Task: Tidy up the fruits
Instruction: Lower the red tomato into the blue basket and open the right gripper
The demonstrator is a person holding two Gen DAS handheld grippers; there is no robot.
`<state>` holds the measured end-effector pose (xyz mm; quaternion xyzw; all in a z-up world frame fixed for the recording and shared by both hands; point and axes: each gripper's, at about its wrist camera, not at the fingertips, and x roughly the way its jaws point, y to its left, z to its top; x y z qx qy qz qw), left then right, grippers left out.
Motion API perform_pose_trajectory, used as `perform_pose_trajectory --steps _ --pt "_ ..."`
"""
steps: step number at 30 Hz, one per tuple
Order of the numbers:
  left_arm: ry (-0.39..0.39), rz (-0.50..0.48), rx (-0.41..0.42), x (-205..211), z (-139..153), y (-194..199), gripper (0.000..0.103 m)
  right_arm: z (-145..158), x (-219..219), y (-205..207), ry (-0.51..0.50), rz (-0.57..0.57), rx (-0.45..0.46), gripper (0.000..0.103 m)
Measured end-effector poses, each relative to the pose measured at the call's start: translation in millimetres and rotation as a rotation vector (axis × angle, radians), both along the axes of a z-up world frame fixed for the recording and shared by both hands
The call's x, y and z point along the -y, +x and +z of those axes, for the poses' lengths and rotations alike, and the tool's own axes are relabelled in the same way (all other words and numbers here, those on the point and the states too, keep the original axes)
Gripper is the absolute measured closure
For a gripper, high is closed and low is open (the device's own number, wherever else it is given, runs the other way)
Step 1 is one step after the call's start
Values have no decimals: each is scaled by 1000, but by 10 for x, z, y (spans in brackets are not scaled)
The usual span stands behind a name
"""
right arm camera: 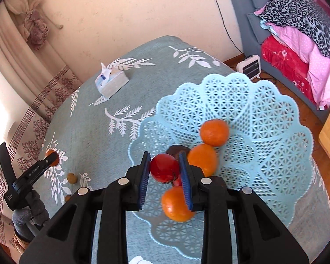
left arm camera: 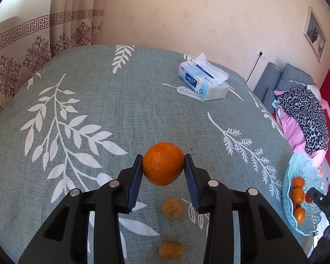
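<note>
Right, left gripper (left arm camera: 162,168) is clamped on an orange (left arm camera: 163,163), pads touching both sides, fruit lifted off the tablecloth (left arm camera: 112,114). Two small brownish fruits (left arm camera: 172,208) lie on the cloth beneath it, well apart from the basket (right arm camera: 264,118).

Right gripper (right arm camera: 165,169) is shut on a red fruit (right arm camera: 164,168), held over the basket's near half. In the basket: three oranges (right arm camera: 214,132) in a loose row, plus something dark behind the red one, can't tell what. One orange sits directly under the right finger.

Tissue box (left arm camera: 203,83) is far from the basket, near the table's back edge. Cloth between box and basket is bare. The basket sits close to the table's edge, floor and a small heater (right arm camera: 249,66) beyond.
</note>
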<state>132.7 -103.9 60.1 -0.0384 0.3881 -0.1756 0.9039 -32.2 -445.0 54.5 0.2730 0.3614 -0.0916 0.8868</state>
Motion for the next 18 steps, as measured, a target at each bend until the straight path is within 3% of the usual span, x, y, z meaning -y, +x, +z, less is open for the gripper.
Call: perform_pose_trajectory --steps 10,18 --pt "34 -63 -24 297 -68 -216 65 -183 282 -224 68 -25 8 76" --pt "45 -153 -24 702 -43 -408 65 -162 371 -335 52 -38 49 74"
